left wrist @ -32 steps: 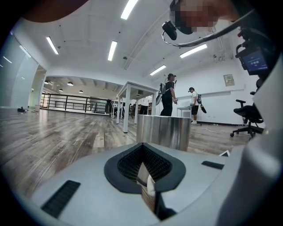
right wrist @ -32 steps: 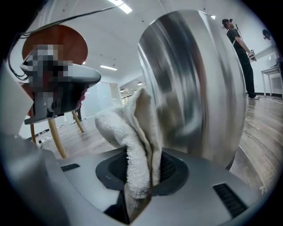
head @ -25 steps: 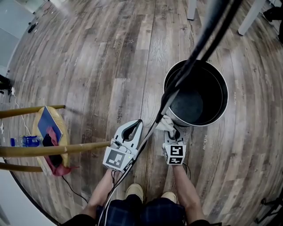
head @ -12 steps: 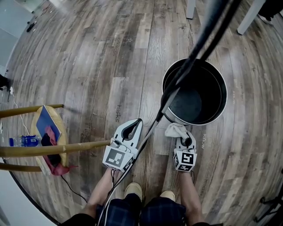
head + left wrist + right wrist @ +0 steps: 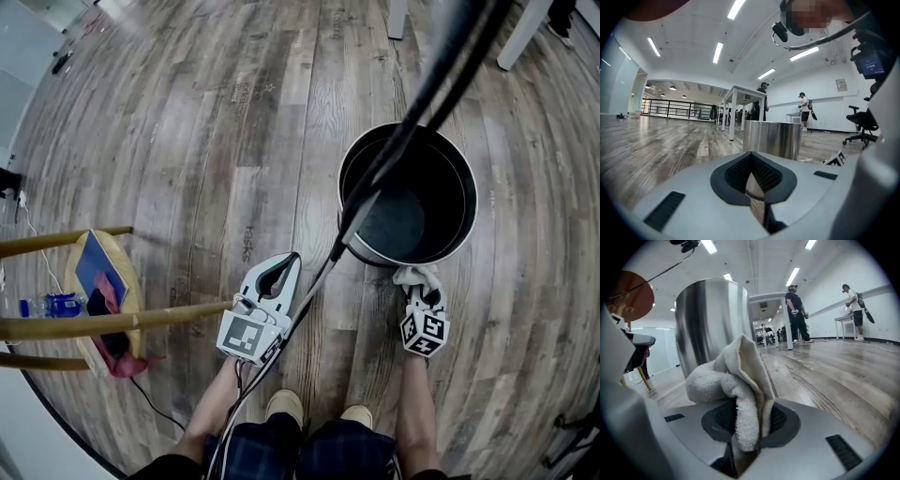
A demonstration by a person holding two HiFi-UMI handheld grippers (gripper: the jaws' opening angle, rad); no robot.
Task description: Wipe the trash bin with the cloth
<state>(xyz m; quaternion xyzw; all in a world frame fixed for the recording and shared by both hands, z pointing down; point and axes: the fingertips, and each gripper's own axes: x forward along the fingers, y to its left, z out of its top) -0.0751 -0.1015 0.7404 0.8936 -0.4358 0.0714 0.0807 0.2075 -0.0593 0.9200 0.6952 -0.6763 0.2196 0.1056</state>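
A round steel trash bin (image 5: 409,200) stands open on the wooden floor; its shiny wall (image 5: 708,319) rises close ahead in the right gripper view. My right gripper (image 5: 418,286) is shut on a white terry cloth (image 5: 736,380), and the cloth (image 5: 416,277) lies against the bin's near lower right side. My left gripper (image 5: 274,278) hangs left of the bin, apart from it, shut with nothing in it; the bin (image 5: 772,138) shows ahead of it in the left gripper view.
A dark cable (image 5: 394,155) crosses in front of the bin in the head view. A wooden stool (image 5: 98,314) with a blue item and red cloth stands at the left. White table legs (image 5: 398,19) stand beyond the bin. People stand far off (image 5: 796,315).
My right gripper has slid the cloth rightward around the bin's near side, from its lower left to its lower right. The left gripper has stayed put.
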